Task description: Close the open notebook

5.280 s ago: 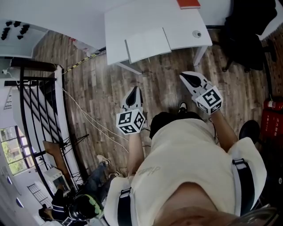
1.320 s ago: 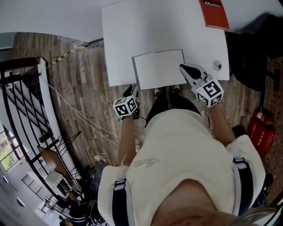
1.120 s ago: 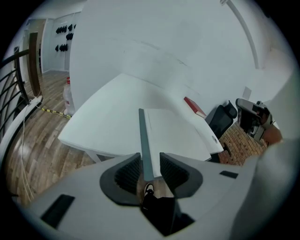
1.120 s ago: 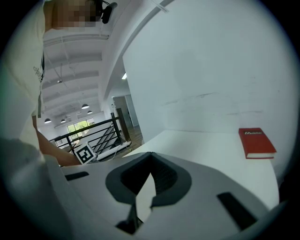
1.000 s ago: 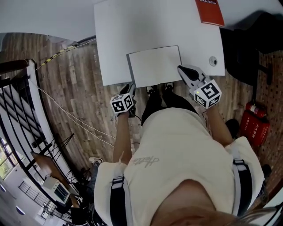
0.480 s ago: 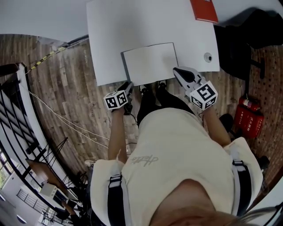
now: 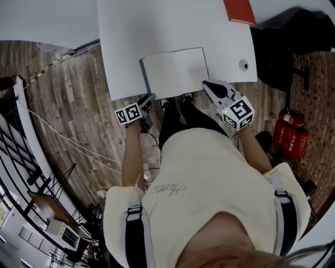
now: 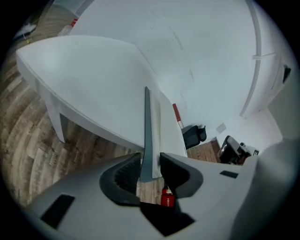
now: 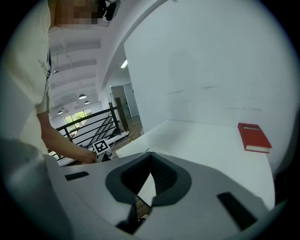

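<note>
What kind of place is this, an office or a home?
Probably an office or a lab, not a home. A plain white table holds an open notebook, a black office chair stands beside it, and red fire extinguishers stand on the floor nearby.

red book (image 7: 239, 10) at the far corner of the white table (image 7: 157, 26), wood floor (image 7: 68, 120) below, red fire extinguisher (image 7: 290, 138) well apart

Left gripper (image 8: 151, 166) pinching (right gripper (image 9: 150, 158) closed).
</note>
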A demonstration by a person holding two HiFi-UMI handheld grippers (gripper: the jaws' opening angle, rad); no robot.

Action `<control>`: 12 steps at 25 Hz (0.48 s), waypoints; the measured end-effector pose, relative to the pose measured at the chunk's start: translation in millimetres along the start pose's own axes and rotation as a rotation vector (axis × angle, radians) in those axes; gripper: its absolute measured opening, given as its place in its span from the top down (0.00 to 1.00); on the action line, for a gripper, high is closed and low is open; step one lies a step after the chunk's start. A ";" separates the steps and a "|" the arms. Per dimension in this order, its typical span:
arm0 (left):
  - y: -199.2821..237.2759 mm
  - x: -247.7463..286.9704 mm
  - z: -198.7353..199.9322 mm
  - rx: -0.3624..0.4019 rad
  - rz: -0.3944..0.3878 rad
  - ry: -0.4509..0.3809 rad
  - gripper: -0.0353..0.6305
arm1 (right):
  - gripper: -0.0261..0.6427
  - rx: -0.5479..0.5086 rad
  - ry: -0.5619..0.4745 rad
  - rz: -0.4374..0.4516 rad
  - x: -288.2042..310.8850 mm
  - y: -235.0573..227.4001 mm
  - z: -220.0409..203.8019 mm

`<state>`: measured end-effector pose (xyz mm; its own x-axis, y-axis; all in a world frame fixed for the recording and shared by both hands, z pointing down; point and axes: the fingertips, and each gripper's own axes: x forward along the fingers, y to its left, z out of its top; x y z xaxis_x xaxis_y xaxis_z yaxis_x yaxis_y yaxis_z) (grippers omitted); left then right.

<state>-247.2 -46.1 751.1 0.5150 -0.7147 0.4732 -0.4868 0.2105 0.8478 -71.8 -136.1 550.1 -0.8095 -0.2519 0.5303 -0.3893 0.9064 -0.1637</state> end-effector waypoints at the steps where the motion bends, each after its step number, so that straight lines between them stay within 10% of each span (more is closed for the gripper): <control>1: 0.3 0.6 0.5 -0.012 -0.019 0.006 0.76 | 0.95 0.003 0.001 0.000 0.4 0.7 -1.2; 12: -13.3 3.9 -15.1 0.047 -0.057 0.124 0.86 | 0.95 0.023 -0.006 -0.016 1.0 7.0 -1.2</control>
<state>-228.1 -41.6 745.3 0.6250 -0.6360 0.4528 -0.4853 0.1378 0.8634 -74.8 -129.6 550.5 -0.8058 -0.2684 0.5278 -0.4121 0.8943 -0.1743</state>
